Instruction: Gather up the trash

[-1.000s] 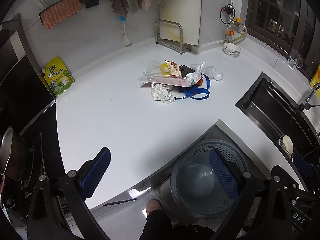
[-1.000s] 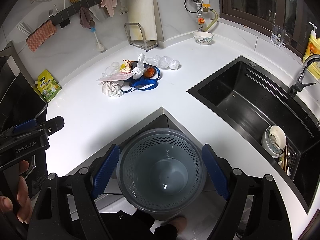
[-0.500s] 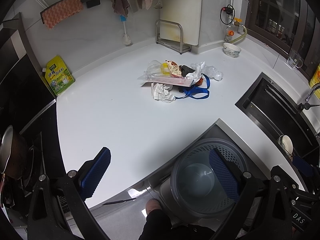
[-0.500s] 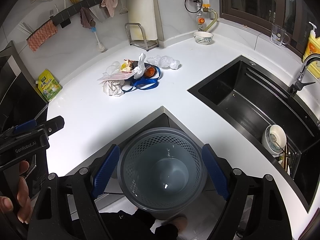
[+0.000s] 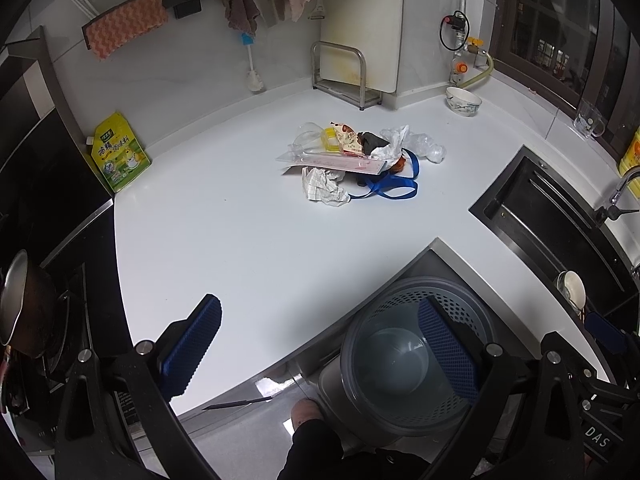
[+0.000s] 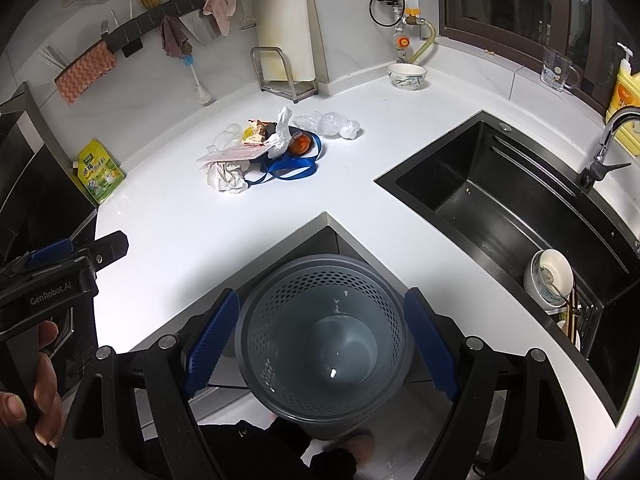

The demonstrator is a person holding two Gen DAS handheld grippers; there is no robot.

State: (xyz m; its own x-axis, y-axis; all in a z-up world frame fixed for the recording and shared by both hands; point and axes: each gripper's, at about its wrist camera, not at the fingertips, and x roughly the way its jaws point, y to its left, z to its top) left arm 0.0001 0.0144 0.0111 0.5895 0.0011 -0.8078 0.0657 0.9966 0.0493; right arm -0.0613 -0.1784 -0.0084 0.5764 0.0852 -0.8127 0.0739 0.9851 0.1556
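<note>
A yellow-green refill pouch point(image 5: 118, 158) leans at the far left of the white worktop point(image 5: 224, 240). The trash pile point(image 5: 352, 162) lies mid-worktop, far from both hand-held grippers. The left hand-held gripper point(image 5: 320, 346) and right hand-held gripper point(image 6: 320, 346) gape wide, holding nothing, over the grey perforated bin point(image 6: 324, 336) on the floor. A black sink point(image 6: 500, 204) sits right.

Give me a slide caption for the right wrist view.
Open right tongs above empty grey bin; trash pile waits on counter.
</note>
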